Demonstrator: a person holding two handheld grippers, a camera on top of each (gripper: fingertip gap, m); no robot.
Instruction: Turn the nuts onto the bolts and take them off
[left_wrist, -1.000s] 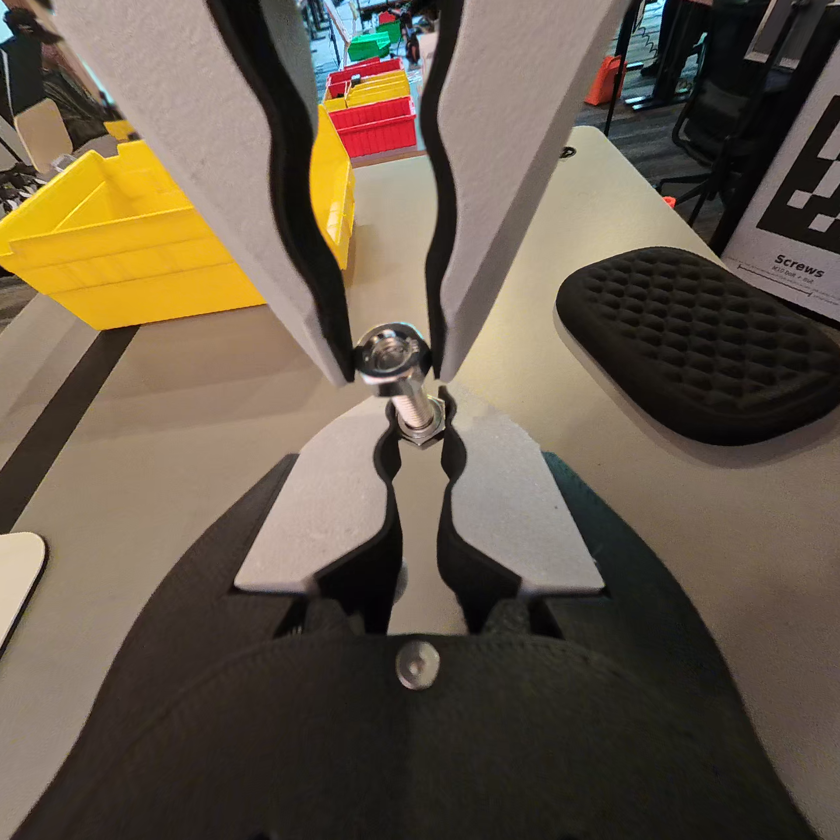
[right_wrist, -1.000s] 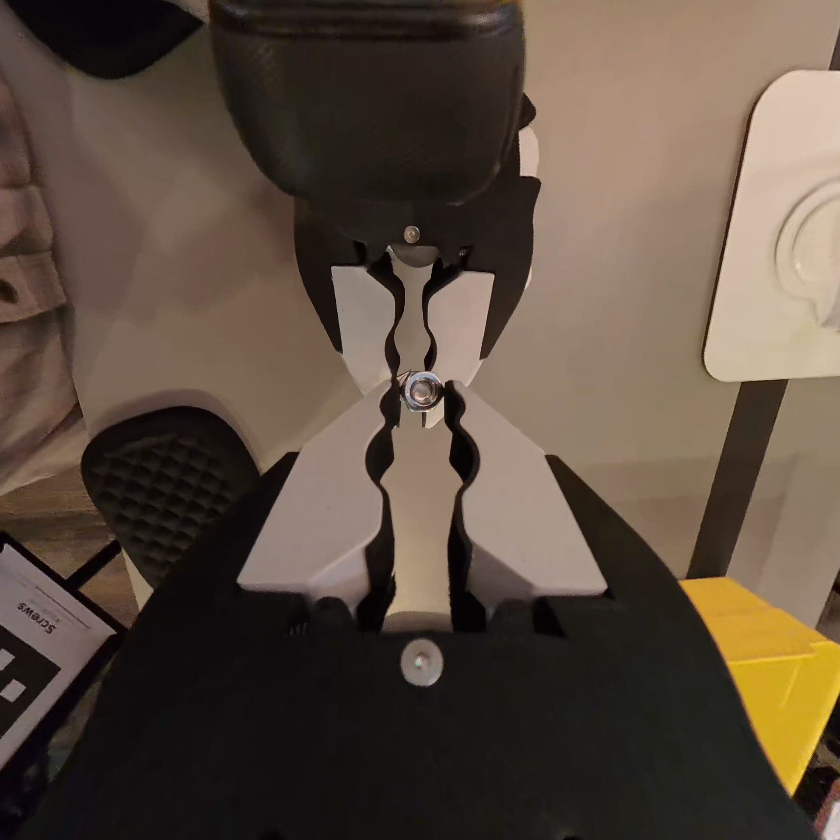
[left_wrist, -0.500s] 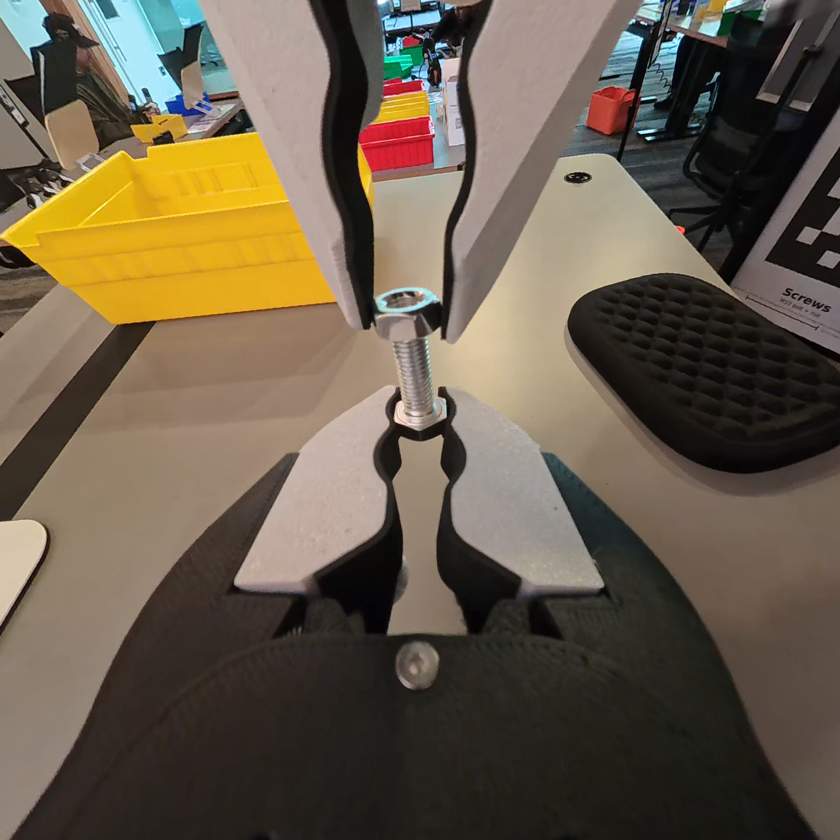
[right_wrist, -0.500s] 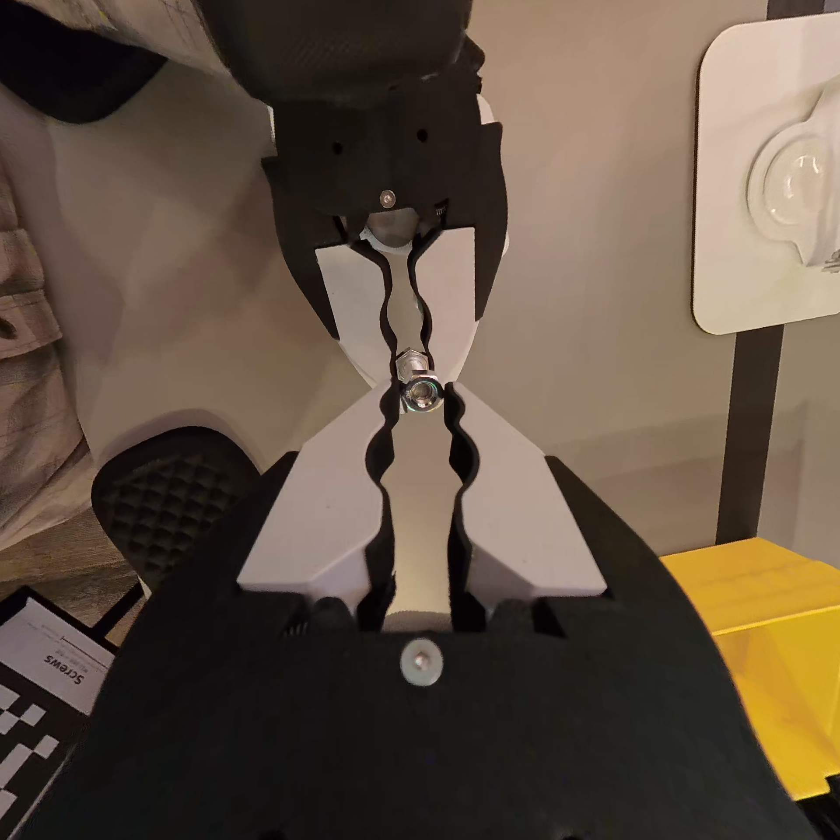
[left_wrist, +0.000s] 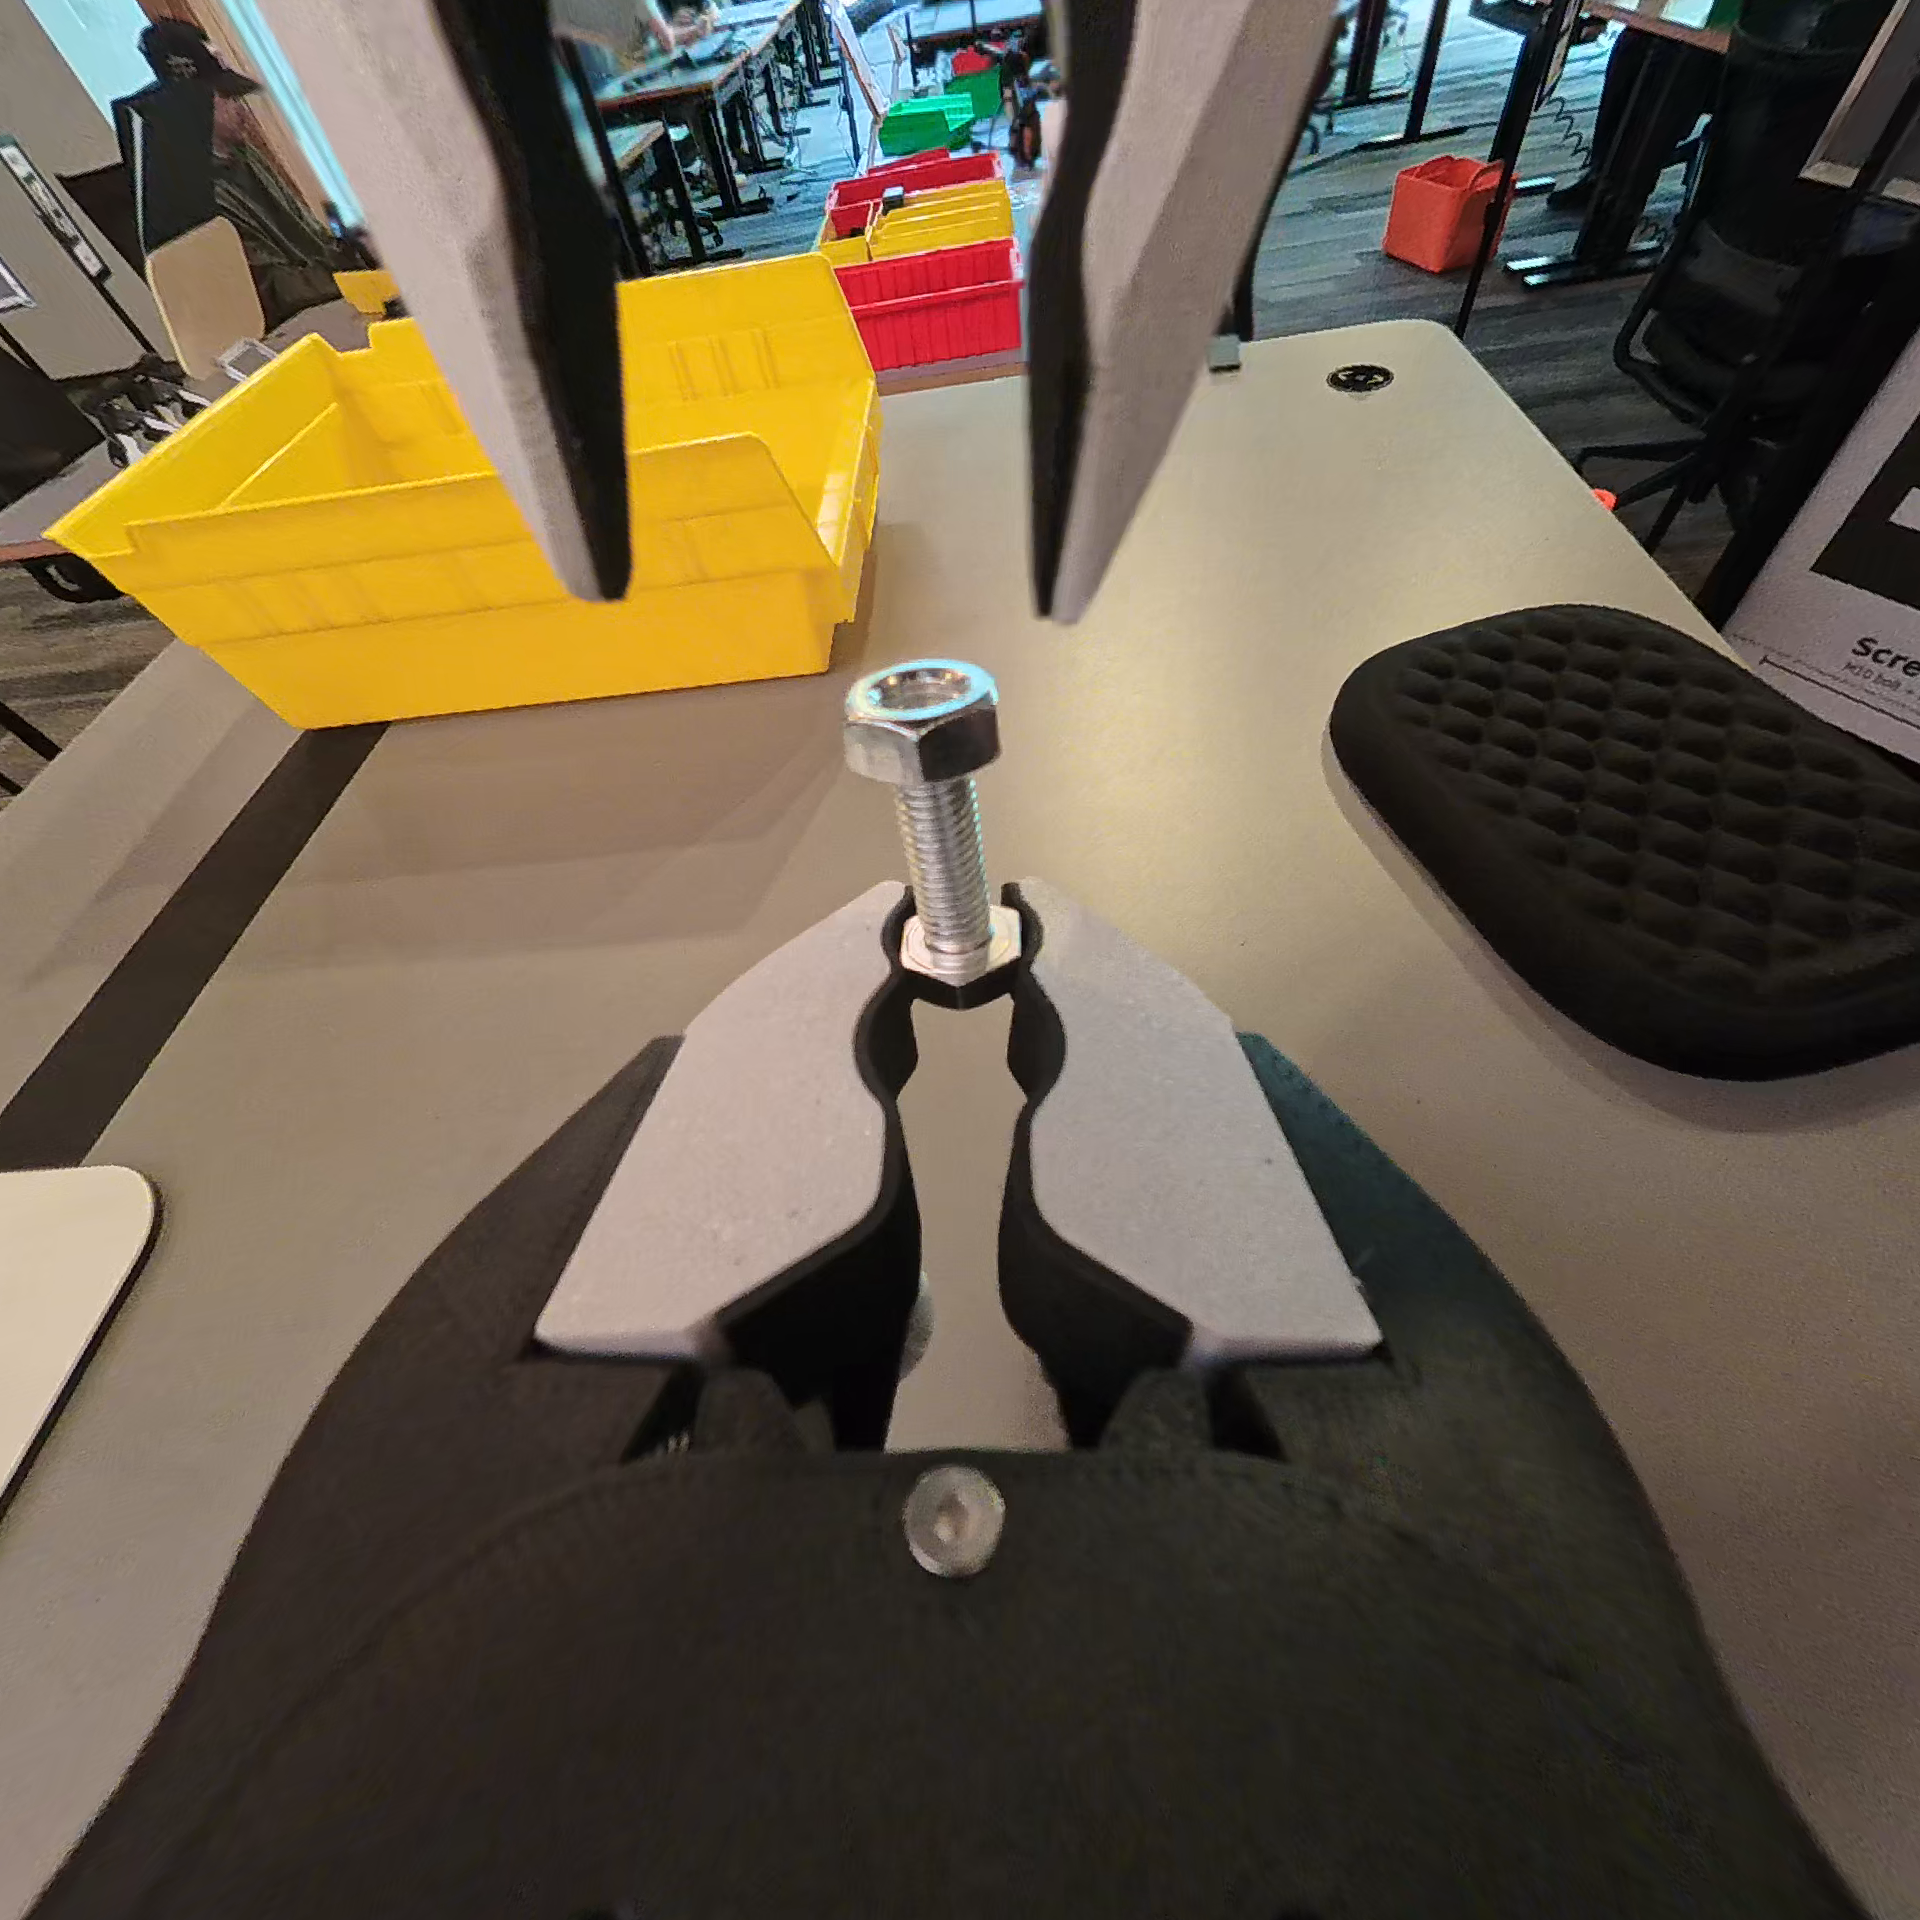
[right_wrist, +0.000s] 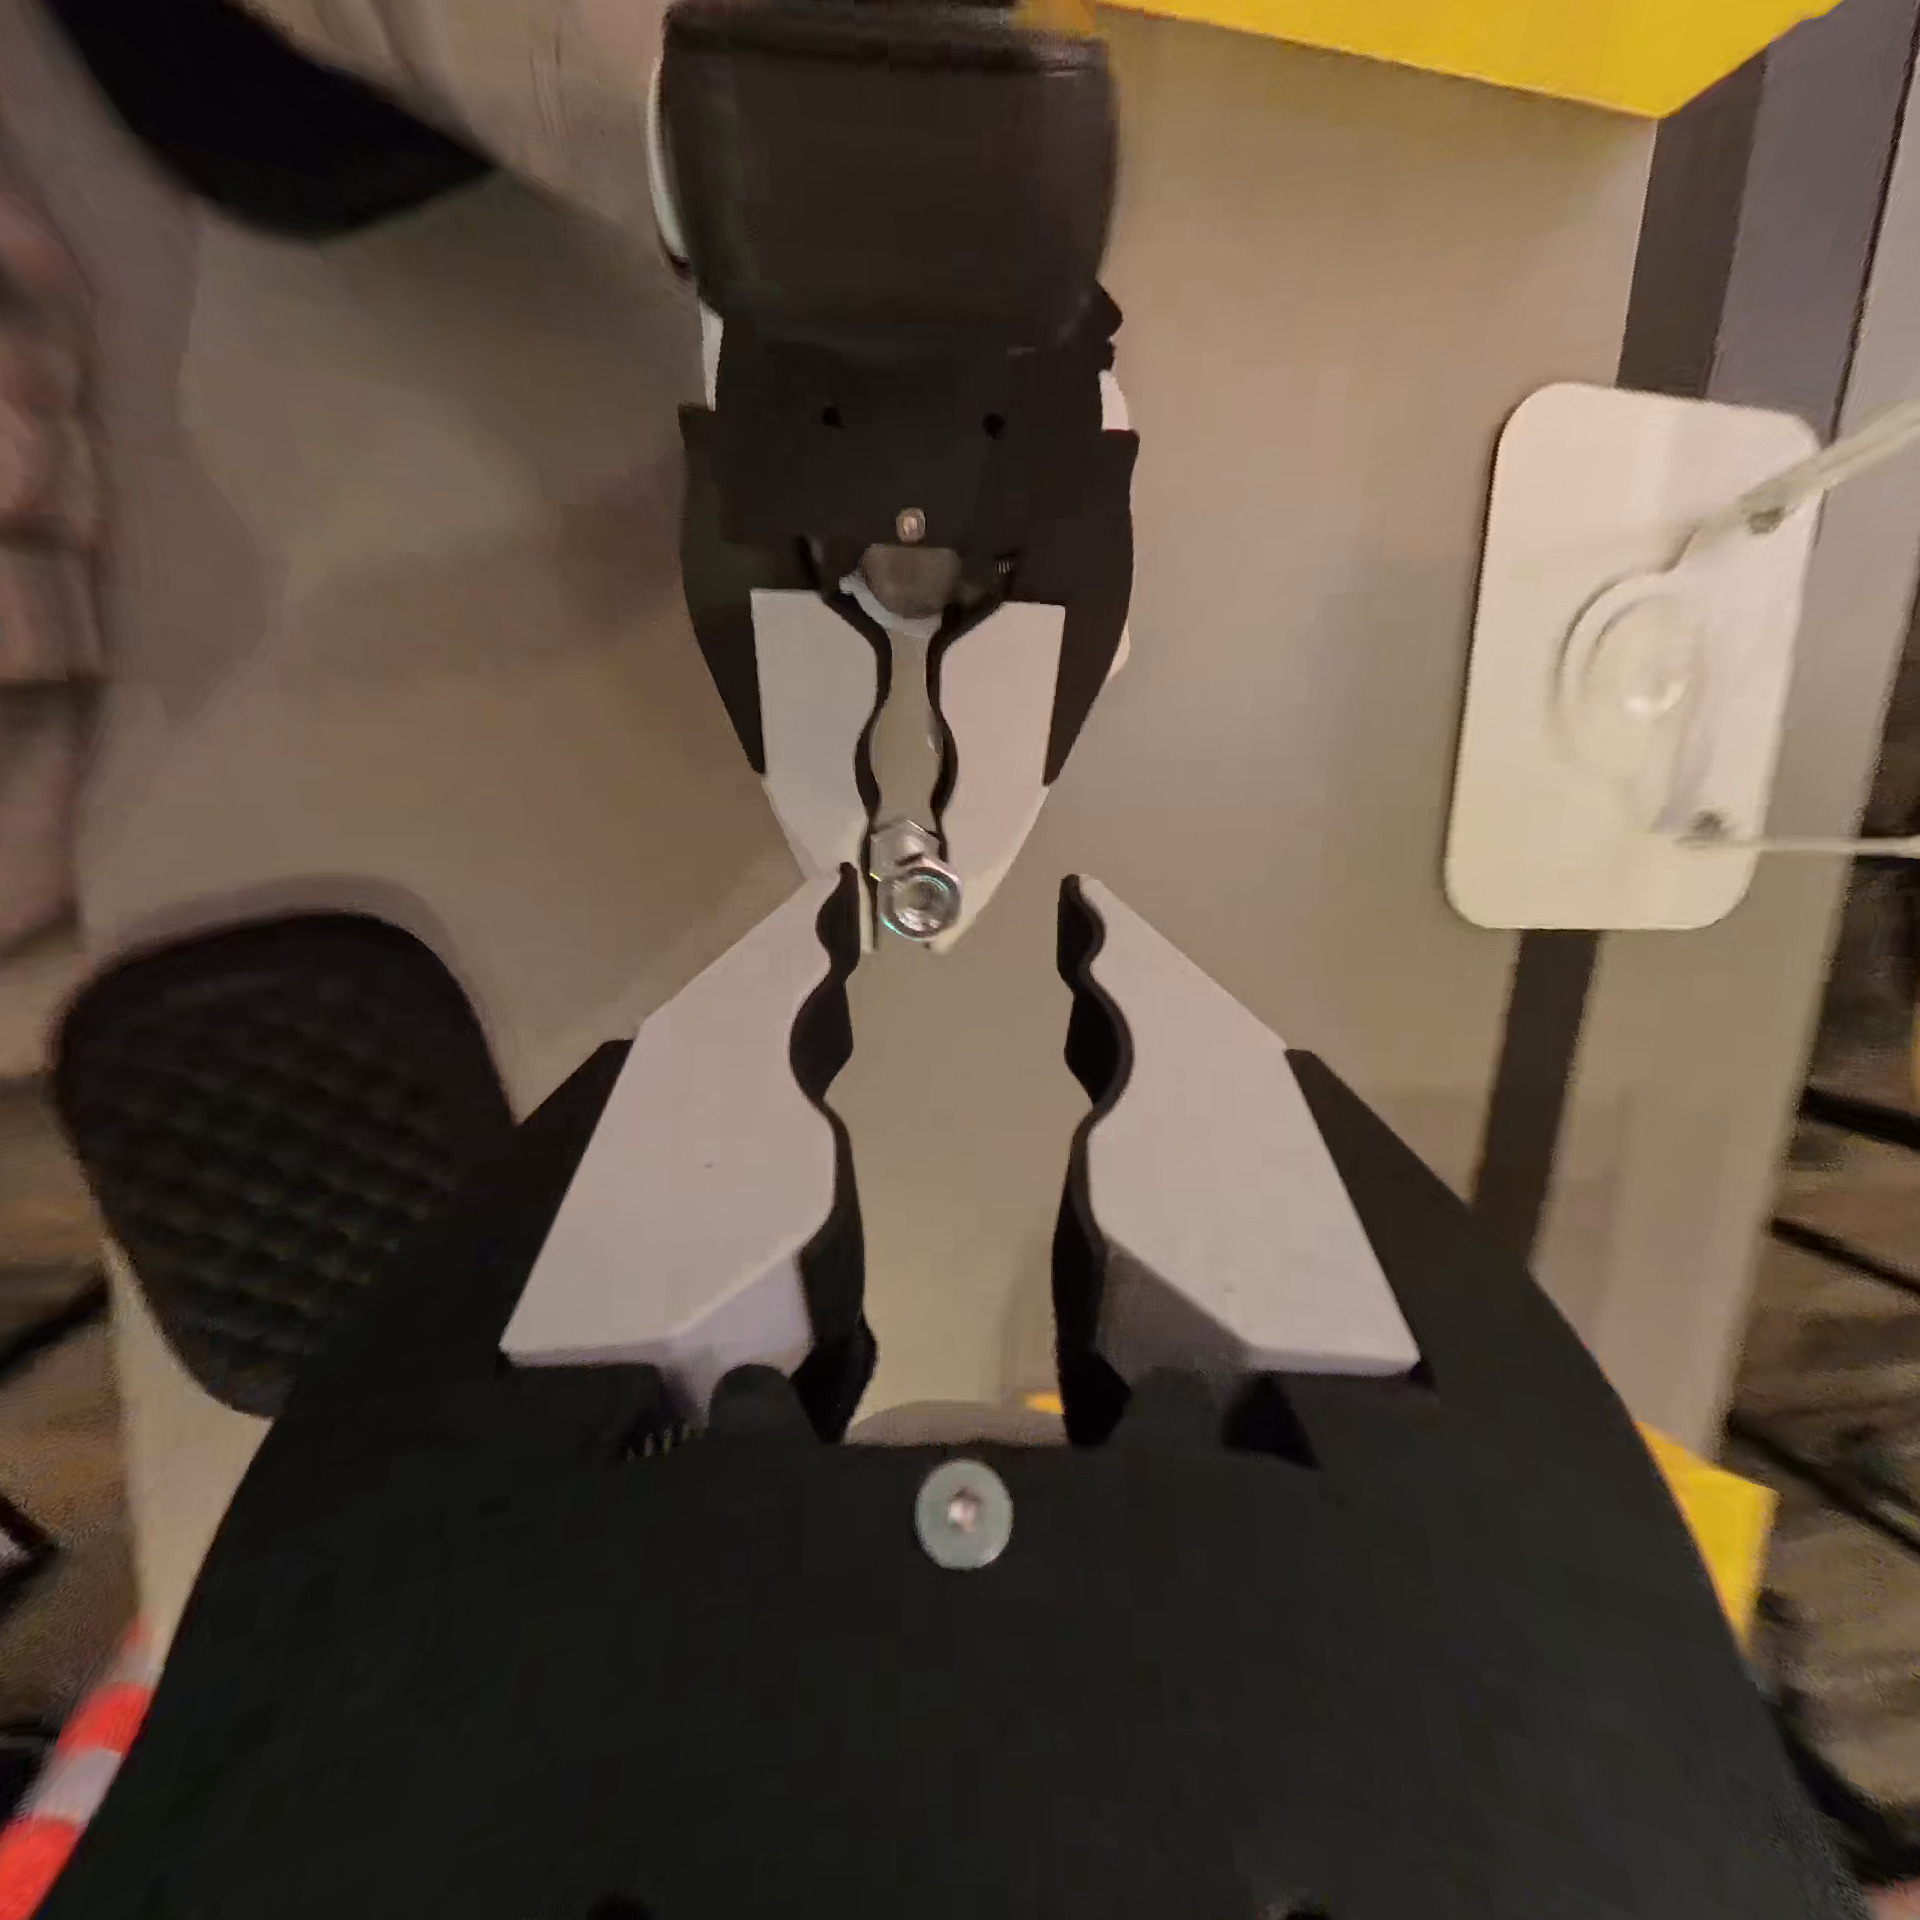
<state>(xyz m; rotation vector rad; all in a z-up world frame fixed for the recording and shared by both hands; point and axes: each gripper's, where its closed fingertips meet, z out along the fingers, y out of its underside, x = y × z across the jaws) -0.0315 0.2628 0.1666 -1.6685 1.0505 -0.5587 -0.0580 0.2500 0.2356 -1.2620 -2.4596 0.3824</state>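
My left gripper (left_wrist: 958, 940) is shut on a silver hex nut (left_wrist: 958, 954) threaded on a silver bolt (left_wrist: 930, 821). The bolt stands upright out of the nut, hex head on top. My right gripper (left_wrist: 826, 608) hangs above the bolt head, open and not touching it. In the right wrist view, the right gripper (right_wrist: 961, 899) is open, and the bolt head (right_wrist: 920, 902) and the nut (right_wrist: 902, 844) show just beyond its left finger, held by the left gripper (right_wrist: 902, 847).
A yellow bin (left_wrist: 468, 551) stands at the back left of the beige table (left_wrist: 1247, 727). A black padded rest (left_wrist: 1642, 831) lies at the right, with a printed card (left_wrist: 1849, 582) behind it. A white plate (right_wrist: 1621, 665) lies on the table. Red and green bins (left_wrist: 935, 270) sit farther off. My hands' fingertips stand some 7 cm from each other.
My right gripper was shut on the bolt head; it has opened, let go and lifted away. The left gripper still holds the nut, and the bolt now stands upright.
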